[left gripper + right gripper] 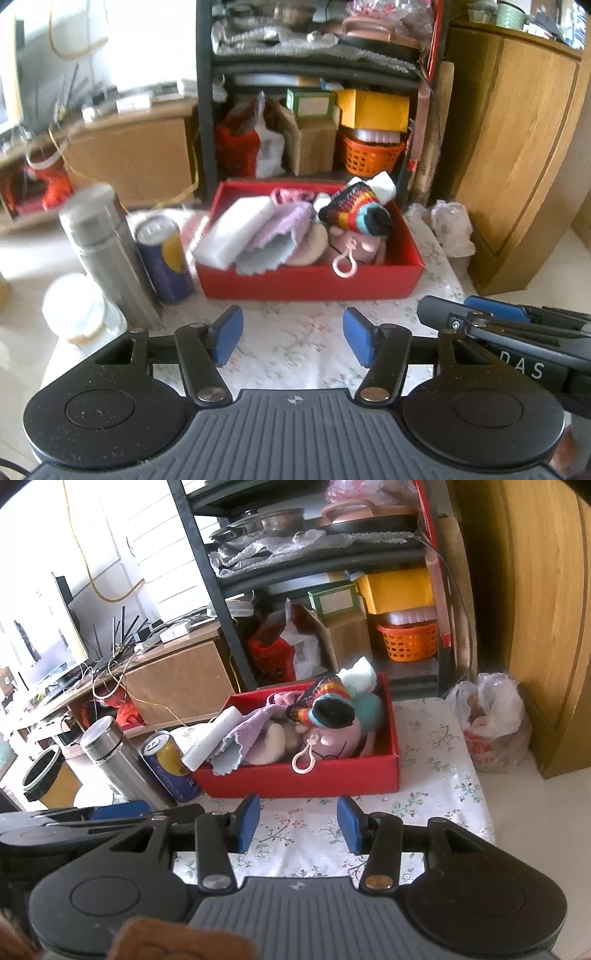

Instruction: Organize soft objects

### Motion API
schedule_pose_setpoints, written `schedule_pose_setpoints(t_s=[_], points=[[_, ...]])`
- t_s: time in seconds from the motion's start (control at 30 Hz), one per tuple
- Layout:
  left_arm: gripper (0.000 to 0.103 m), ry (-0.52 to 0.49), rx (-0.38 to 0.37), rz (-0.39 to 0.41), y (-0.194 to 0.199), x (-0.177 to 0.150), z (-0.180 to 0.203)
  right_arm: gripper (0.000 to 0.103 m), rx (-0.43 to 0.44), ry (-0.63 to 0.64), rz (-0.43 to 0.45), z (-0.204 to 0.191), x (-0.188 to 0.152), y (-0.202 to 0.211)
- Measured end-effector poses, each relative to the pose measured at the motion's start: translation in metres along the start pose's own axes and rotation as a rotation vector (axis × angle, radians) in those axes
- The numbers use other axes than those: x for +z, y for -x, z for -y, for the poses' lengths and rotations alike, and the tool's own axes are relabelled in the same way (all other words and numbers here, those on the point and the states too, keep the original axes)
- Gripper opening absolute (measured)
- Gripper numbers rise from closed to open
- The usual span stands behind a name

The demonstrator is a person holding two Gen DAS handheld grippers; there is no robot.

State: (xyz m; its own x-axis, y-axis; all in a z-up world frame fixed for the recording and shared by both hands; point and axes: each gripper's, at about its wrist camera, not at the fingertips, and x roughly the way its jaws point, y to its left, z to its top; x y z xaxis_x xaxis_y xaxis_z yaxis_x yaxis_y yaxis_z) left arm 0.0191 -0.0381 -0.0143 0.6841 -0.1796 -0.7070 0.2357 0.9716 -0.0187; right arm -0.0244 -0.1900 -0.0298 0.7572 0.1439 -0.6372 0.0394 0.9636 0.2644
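Left gripper point(293, 336) and right gripper point(298, 824): both agape, empty, near the filled red box point(310, 282) on the table point(295, 343).

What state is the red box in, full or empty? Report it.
Full. The red box is piled with soft things: a white sponge block, a lilac cloth and a striped knit hat rising above its rim.

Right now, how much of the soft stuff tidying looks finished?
Mostly done, it seems. The red box already holds the white sponge block, lilac cloth, striped knitted piece and pink plush. Nothing is in hand: the left claw and right claw are open and empty above the flowered tablecloth. I see no soft item left on it.
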Motion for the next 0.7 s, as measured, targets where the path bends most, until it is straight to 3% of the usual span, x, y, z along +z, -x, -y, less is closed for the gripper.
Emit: schedule_pose_setpoints(t_s=[0.17, 0.43, 0.7], points=[[0.067, -0.043, 0.06, 0.049, 0.0076, 0.0001, 0.005, 0.017, 0.003, -0.007, 0.009, 0.0001, 0.0006, 0.0004], [0.071, -0.046, 0.073, 0.062, 0.0096, 0.0004, 0.0037, 0.017, 0.01, -0.009, 0.021, 0.0003, 0.0007, 0.0011], [0.081, -0.055, 0.11, 0.087, 0.0113, 0.0, 0.0025, 0.017, 0.014, -0.011, 0.034, 0.0013, 0.0012, 0.003]])
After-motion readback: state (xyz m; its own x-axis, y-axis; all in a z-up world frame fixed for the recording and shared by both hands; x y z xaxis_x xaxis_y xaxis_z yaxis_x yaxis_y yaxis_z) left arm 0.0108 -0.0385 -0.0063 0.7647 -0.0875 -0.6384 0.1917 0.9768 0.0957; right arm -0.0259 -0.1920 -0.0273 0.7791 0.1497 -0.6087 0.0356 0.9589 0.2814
